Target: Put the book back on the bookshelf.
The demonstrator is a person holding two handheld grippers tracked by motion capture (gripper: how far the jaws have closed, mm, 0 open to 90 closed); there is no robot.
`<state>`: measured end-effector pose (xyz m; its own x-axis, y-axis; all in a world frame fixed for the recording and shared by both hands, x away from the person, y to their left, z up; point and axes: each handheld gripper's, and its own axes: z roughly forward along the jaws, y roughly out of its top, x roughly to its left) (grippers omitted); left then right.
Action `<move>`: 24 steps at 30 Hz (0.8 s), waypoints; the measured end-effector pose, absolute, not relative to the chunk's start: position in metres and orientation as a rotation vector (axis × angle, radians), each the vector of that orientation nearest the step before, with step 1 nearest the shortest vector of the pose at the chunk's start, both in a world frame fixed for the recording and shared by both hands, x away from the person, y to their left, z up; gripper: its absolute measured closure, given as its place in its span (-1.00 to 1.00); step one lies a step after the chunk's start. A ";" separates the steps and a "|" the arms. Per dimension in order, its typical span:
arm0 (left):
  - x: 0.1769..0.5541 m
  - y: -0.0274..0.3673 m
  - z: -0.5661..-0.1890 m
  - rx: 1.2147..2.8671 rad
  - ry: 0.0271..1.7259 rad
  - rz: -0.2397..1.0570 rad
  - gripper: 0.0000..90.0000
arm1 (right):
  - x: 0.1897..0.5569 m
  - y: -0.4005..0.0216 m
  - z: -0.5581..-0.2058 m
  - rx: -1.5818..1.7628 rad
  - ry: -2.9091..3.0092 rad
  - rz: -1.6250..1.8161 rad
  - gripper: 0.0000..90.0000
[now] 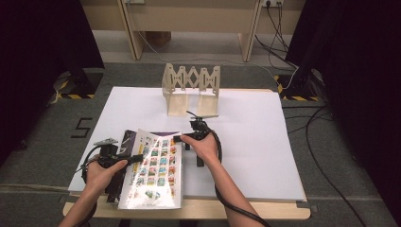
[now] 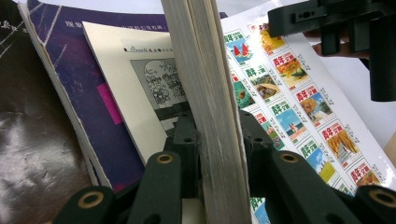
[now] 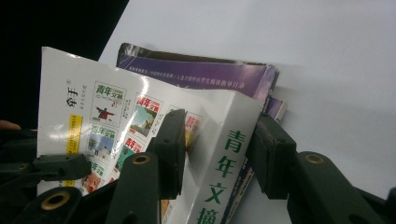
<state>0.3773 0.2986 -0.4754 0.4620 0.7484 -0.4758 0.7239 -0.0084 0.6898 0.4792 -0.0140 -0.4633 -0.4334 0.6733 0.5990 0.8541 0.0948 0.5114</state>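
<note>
A white table bears a folding rack at its far side. Near the front edge, a thick white book lies tilted over a purple book. The left gripper clamps its page edge; the right gripper grips its spine corner.
</note>
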 end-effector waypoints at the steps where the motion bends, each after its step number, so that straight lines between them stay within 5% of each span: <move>1: 0.377 0.299 -0.475 1.735 1.266 0.032 0.61 | 0.480 -0.014 -0.465 -1.546 -2.130 -1.237 0.33; 11: 0.378 0.298 -0.475 1.744 1.263 0.035 0.61 | 0.486 -0.010 -0.471 -1.536 -2.113 -1.168 0.27; 20: 0.378 0.300 -0.472 1.754 1.259 0.040 0.58 | 0.483 -0.011 -0.459 -1.531 -2.065 -1.225 0.52; 24: 0.379 0.303 -0.470 1.715 1.257 0.036 0.40 | 0.478 -0.015 -0.443 -1.505 -2.032 -1.280 0.57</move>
<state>0.3788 0.3029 -0.4697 0.4658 0.7425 -0.4814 0.7141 0.0058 0.7000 0.4785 -0.0148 -0.4428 -0.4022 0.6069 0.6855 0.8803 0.0504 0.4718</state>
